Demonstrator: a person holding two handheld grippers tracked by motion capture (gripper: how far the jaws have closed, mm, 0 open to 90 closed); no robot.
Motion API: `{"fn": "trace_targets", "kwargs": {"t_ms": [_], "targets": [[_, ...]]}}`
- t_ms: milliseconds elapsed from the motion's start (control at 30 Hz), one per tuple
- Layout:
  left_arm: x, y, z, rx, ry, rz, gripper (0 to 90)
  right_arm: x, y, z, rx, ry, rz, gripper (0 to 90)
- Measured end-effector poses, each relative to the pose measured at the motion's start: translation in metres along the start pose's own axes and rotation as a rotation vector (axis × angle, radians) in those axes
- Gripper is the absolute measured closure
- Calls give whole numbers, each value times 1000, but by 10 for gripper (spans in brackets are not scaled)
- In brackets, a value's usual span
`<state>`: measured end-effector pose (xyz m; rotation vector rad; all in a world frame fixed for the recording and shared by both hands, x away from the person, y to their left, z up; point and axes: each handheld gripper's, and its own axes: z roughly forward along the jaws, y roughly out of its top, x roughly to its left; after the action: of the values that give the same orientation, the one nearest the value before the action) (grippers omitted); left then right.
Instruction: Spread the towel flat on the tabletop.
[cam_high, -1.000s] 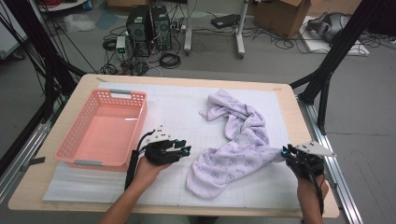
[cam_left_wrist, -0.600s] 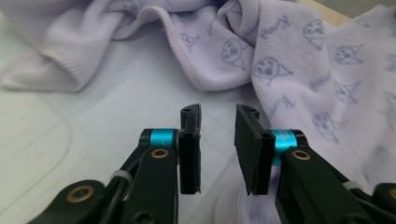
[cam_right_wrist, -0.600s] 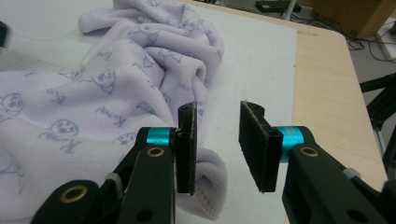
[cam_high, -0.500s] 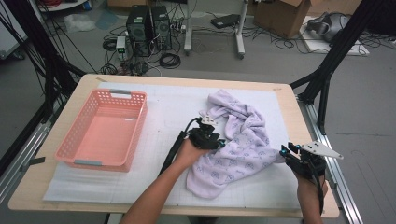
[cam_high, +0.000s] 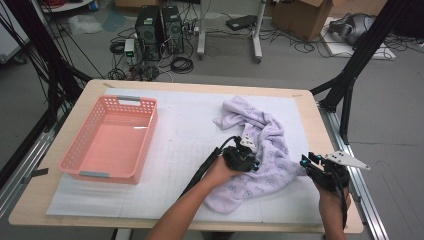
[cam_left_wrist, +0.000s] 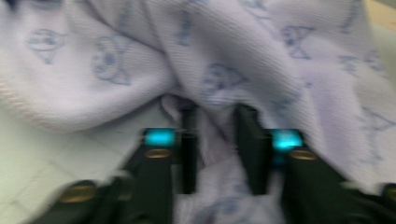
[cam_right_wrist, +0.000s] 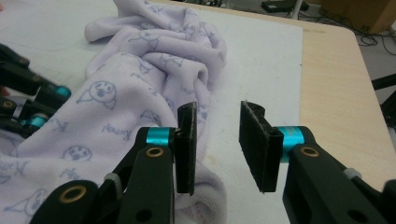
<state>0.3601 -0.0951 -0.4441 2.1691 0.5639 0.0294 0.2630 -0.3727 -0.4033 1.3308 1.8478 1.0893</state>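
A pale lilac terry towel printed with small blue cartoon figures (cam_high: 265, 150) lies crumpled on the white gridded mat (cam_high: 190, 130) that covers the light wooden table (cam_high: 325, 120), right of centre. Its long axis runs diagonally: one end points toward the far middle of the table, the other toward the near edge, where the cloth spreads wider. A rumpled ridge follows that line (the folds bunch thickest near the far end).

The left gripper (cam_high: 248, 159) sits on the towel's middle, its jaws having just been closing; in the left gripper view a fold of the towel (cam_left_wrist: 215, 135) is pinched between the black pads (cam_left_wrist: 189, 140), which press on it from both sides.

The right gripper (cam_high: 311, 162) rests at the towel's right edge near the table's right side. Its jaws stand spread apart, with the left pad (cam_right_wrist: 186, 140) just beside the towel's hem (cam_right_wrist: 205, 182) and bare mat showing in the gap.

A salmon-pink plastic basket with perforated walls (cam_high: 80, 160) stands on the left of the mat, well apart from the towel.
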Motion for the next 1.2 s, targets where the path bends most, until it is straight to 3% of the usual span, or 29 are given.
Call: {"fn": "trace_targets", "kwargs": {"t_ms": [67, 133, 167, 233, 367, 400, 433, 500, 633, 700, 733, 767, 933, 1000, 1100, 1133, 1167, 1200], "targets": [[9, -1, -4, -37, -39, -88, 869, 0, 0, -1, 3, 2, 0, 667], [19, -3, -13, -114, -47, -175, 875, -2, -1, -2, -3, -4, 10, 669], [25, -3, -19, -153, -42, -212, 877, -3, -1, -2, -7, -4, 14, 668], [33, -3, -32, -211, -11, -249, 877, -4, -2, -2, -2, -4, 20, 668], [44, -5, -52, -240, 72, -246, 878, -4, -3, 0, 2, -1, 20, 669], [48, -7, -60, -258, 109, -267, 879, -3, -2, 0, 3, 2, 19, 669], [48, -7, -60, -258, 109, -267, 879, -3, -2, 0, 3, 2, 19, 669], [53, -10, -68, -270, 160, -280, 879, -2, -2, 0, 2, 2, 16, 669], [68, -19, -88, -299, 294, -333, 880, -2, -2, -1, 0, 4, 21, 669], [76, -25, -98, -299, 373, -345, 880, -2, -2, -1, 0, 6, 20, 669], [84, -33, -108, -302, 433, -364, 879, -1, -3, 0, 3, 13, 21, 669], [84, -33, -108, -302, 433, -364, 880, 0, -2, 1, 5, 16, 19, 669], [98, -51, -131, -323, 558, -385, 879, 6, -2, 7, 17, 36, -2, 669], [100, -56, -136, -329, 567, -385, 879, 10, -1, 9, 24, 43, -13, 669], [100, -62, -139, -341, 533, -378, 861, 13, -1, 12, 31, 51, -20, 669], [100, -63, -140, -354, 522, -388, 673, 17, 0, 15, 38, 61, -28, 669], [99, -64, -141, -350, 502, -402, 673, 17, 0, 15, 38, 61, -28, 669], [99, -64, -142, -346, 474, -407, 589, 19, 0, 17, 43, 73, -35, 669]]}}
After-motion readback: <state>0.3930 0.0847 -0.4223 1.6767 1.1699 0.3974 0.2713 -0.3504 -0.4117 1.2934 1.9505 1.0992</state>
